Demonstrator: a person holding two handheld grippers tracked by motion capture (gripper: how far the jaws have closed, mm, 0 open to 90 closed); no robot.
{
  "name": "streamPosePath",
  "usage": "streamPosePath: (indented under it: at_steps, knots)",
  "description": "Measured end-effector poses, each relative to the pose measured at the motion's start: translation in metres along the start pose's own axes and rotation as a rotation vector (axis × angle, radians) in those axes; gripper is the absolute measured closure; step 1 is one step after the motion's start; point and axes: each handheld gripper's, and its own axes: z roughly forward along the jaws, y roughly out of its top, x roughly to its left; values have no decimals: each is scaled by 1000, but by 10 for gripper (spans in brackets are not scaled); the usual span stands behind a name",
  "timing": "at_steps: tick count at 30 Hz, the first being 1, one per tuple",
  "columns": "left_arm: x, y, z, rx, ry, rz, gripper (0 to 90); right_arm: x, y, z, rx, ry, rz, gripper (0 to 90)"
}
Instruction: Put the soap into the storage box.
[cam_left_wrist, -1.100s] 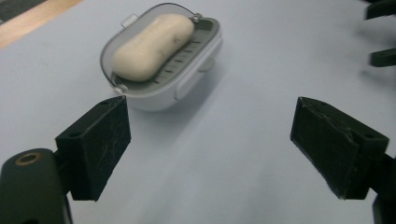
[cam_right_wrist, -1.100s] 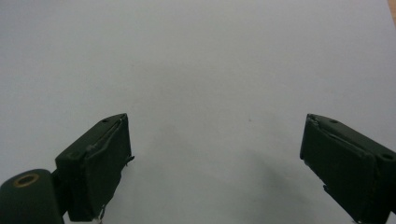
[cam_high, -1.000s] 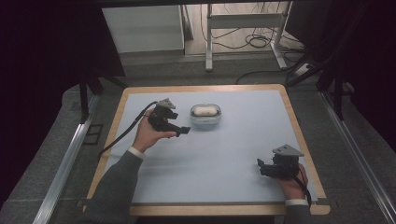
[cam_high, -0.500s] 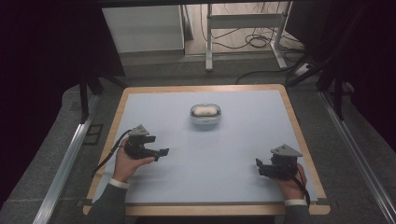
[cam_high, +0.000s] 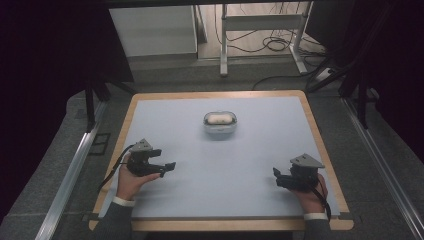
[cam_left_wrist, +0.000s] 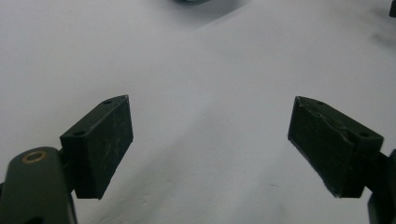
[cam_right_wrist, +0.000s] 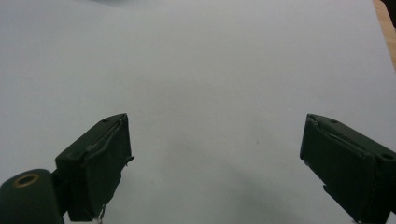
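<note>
1. I am holding my left gripper (cam_high: 167, 166) at 8 o'clock on the worktop (cam_high: 260, 150), fingers (cam_left_wrist: 100, 144) spread wide and gripping nothing
2. My right gripper (cam_high: 276, 176) is sitting at 4 o'clock, fingers (cam_right_wrist: 95, 163) equally wide and bare
3. The small lidded container (cam_high: 219, 123) is standing at 12 o'clock, well apart from both
4. I judge I am between steps; next I am needing a reach forward to it

A white cabinet (cam_high: 152, 31) and floor cables (cam_high: 272, 42) lie beyond the table (cam_high: 210, 200).
</note>
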Motion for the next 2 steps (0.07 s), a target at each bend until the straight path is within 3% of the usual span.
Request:
streamPosePath:
  at_steps: [2]
  knots:
    - [1,0,1,6,6,0,141,1,2,0,-7,-1,-1,85]
